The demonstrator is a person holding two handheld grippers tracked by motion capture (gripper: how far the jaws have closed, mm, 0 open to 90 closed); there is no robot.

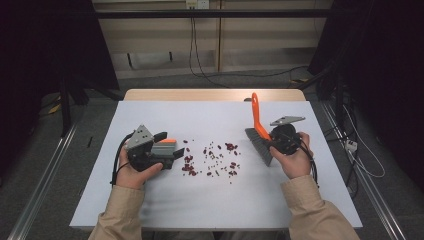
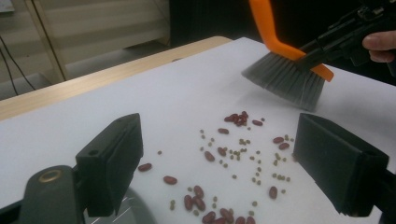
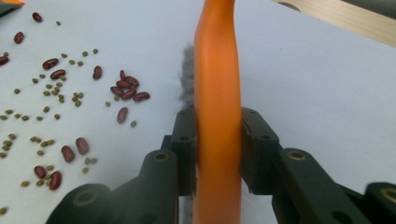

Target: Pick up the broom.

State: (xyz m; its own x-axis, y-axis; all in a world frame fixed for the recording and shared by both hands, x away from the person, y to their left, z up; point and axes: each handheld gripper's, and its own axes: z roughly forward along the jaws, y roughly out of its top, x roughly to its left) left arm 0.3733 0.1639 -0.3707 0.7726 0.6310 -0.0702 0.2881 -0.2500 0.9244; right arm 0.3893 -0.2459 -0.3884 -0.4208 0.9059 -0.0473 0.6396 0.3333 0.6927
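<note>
Red kidney beans and small green beans (image 1: 212,157) (image 2: 233,149) (image 3: 70,93) lie scattered mid-table on the white sheet (image 1: 200,205). My right gripper (image 1: 270,138) (image 3: 218,123) is shut on the orange handle of a hand brush (image 1: 256,115) (image 3: 217,70). Its grey bristles (image 1: 260,145) (image 2: 285,79) hang just right of the beans. My left gripper (image 1: 171,145) (image 2: 219,128) sits left of the beans, jaws wide apart, pads pressing on nothing. A grey and orange piece, seemingly a small dustpan (image 1: 164,147), lies low at its jaws. Its grey edge (image 2: 133,210) shows beneath the left jaw.
The table's wooden far edge (image 1: 215,94) (image 2: 93,81) runs behind the sheet. Bare sheet lies in front of the beans and beyond them. Cables (image 1: 200,60) trail on the floor past the table, and metal rails (image 1: 45,170) run along both sides.
</note>
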